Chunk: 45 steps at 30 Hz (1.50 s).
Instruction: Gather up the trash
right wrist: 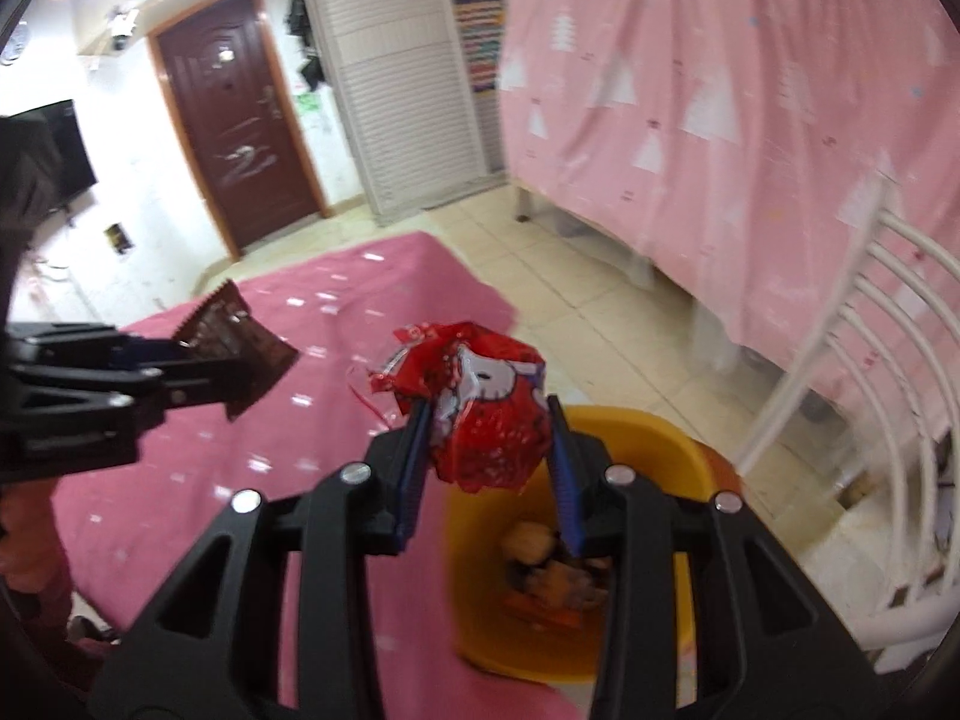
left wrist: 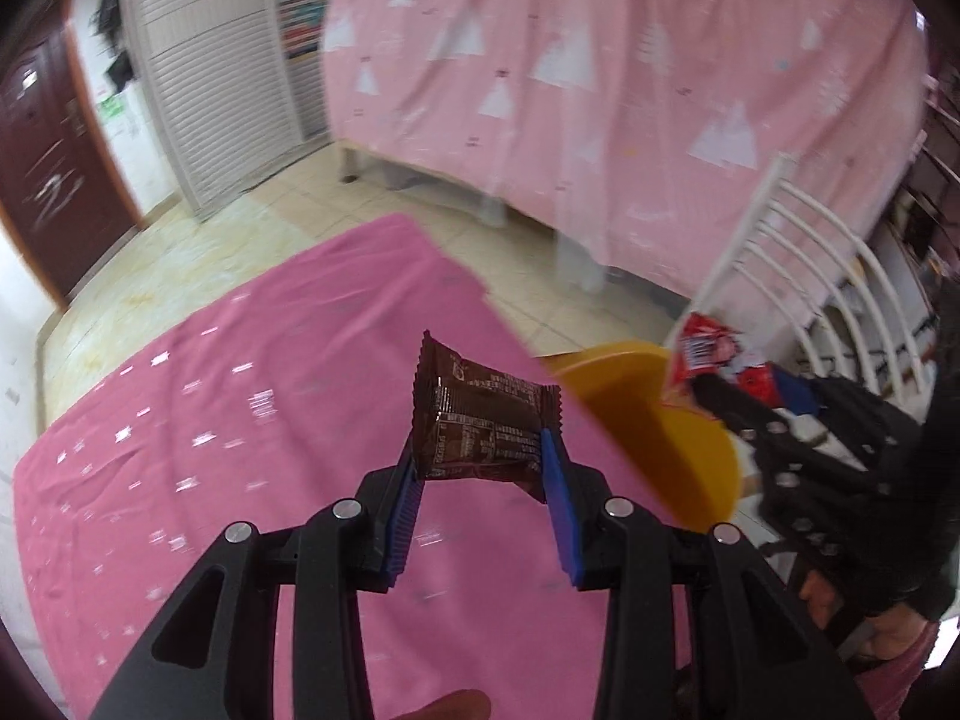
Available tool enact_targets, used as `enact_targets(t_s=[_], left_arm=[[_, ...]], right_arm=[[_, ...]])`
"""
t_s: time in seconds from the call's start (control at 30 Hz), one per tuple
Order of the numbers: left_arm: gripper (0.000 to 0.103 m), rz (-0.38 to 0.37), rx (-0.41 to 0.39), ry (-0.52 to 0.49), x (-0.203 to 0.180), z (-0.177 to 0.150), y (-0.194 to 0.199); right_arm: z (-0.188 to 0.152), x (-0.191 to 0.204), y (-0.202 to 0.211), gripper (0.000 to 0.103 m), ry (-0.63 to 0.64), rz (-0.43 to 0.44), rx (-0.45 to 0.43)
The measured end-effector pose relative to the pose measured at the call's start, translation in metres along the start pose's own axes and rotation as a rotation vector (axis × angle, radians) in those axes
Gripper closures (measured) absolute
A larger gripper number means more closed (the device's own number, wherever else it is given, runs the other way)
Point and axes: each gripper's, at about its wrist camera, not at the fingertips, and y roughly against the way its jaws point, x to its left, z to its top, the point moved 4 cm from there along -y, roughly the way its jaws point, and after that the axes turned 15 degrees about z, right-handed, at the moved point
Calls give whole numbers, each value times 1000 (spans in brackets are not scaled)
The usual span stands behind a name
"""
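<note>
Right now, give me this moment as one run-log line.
left gripper: shut on brown wrapper | right gripper: shut on red wrapper, above yellow bin | bin: already holds trash | nothing released yet

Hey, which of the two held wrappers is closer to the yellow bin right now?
The red wrapper in the right gripper, hanging at the yellow bin; the brown wrapper is over the pink cloth.

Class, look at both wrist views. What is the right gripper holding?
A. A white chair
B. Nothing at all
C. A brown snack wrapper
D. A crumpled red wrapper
D: in the right wrist view the right gripper has its blue pads closed on a crumpled red wrapper above the yellow bin, while the brown wrapper sits in the left gripper.
</note>
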Motion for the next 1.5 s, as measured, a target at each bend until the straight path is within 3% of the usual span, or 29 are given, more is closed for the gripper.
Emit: enact_targets(t_s=[0.2,0.47,0.57,0.6,0.73,0.9,1.0,1.17,1.23,1.4,1.5], left_arm=[[70,-48,26,-46,-51,11,-14],[67,-92,68,-56,-74,18,-36],[48,-110,65,-55,-74,18,-39],[43,-112,63,-56,-73,19,-39],[33,-107,57,-38,-65,18,-41],[29,-92,45,-14,-49,17,-39],[20,-90,21,6,-36,15,-33],[13,-79,-17,48,-9,10,-22],[8,-74,-34,69,2,7,-16],[8,-33,-98,111,34,-2,-1],[8,10,-134,153,60,-13,8]], right_arm=[[-13,-40,3,69,-64,-45,12],[-31,-68,-11,67,-107,-91,59],[-36,-75,-16,62,-127,-92,77],[-37,-77,-17,54,-131,-93,78],[-38,-78,-19,33,-144,-82,70],[-39,-71,-24,30,-134,-63,75],[-36,-62,-25,23,-130,-48,64],[-28,-43,-23,22,-110,-23,18],[-24,-34,-22,16,-93,-37,3],[-11,1,-14,6,-29,-54,-64],[-4,23,-10,6,1,-26,-97]])
